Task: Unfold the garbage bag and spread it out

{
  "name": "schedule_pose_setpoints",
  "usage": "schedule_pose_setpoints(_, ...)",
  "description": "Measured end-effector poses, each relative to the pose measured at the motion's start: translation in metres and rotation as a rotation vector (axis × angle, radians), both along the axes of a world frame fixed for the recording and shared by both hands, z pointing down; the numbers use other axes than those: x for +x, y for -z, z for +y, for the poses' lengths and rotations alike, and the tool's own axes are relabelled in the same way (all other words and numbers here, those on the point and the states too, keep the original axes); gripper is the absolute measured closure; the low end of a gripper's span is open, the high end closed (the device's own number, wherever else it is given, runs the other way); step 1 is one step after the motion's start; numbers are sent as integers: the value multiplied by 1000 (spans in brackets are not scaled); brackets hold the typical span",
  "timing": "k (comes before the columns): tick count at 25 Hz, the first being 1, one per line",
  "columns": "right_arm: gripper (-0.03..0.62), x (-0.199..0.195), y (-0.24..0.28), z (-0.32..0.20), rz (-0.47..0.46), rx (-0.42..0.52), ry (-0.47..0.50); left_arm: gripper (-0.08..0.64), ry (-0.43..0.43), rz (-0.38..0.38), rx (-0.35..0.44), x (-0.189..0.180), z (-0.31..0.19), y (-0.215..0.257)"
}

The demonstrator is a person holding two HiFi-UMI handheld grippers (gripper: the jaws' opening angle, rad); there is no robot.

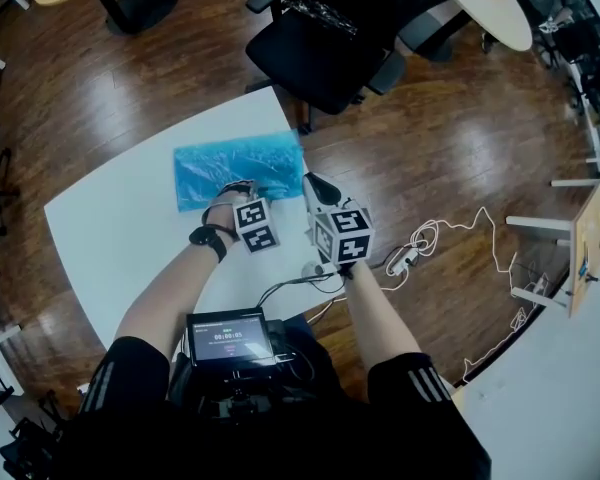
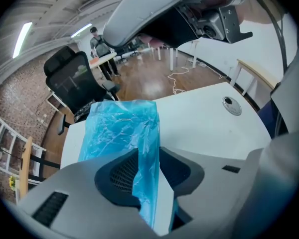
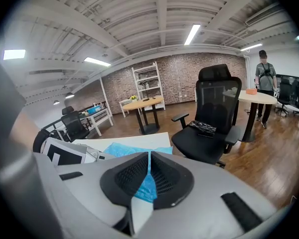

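Spreading the garbage bag (image 1: 235, 168)
Fingers of the right gripper (image 3: 148, 167) pinch it; the left gripper (image 2: 150, 168) straddles it, fingers apart — best clamp before pulling.

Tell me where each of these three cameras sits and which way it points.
Head view: on the person's head, looking steeply down at table, bag, left gripper and right gripper; both forearms show.
Left gripper view: on the left gripper, looking along its jaws over the bag toward a chair; bag between the jaws.
Right gripper view: on the right gripper, facing the chair across the table; its jaws pinch the bag.
Shared: all three show bag, table and chair.
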State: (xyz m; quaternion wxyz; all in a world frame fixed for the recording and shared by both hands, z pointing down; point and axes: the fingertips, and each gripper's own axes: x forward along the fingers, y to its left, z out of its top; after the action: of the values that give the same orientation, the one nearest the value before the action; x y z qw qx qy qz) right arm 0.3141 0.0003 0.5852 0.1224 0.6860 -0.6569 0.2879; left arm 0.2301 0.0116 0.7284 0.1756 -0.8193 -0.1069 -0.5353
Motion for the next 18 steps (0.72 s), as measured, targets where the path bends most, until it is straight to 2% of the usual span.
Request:
schedule_pose_setpoints(9,543,-3,-17,0,-26,-27,15,500,90,11,-88,5,0,-5)
schedule_pose_setpoints(13,543,-5,-20,1,-30,-34,20,560,145,34,-121,5,-3,-3)
schedule_pose_setpoints(18,543,-6,-24,0,-29,-44,28,560,195,55,-173,4,-4,1)
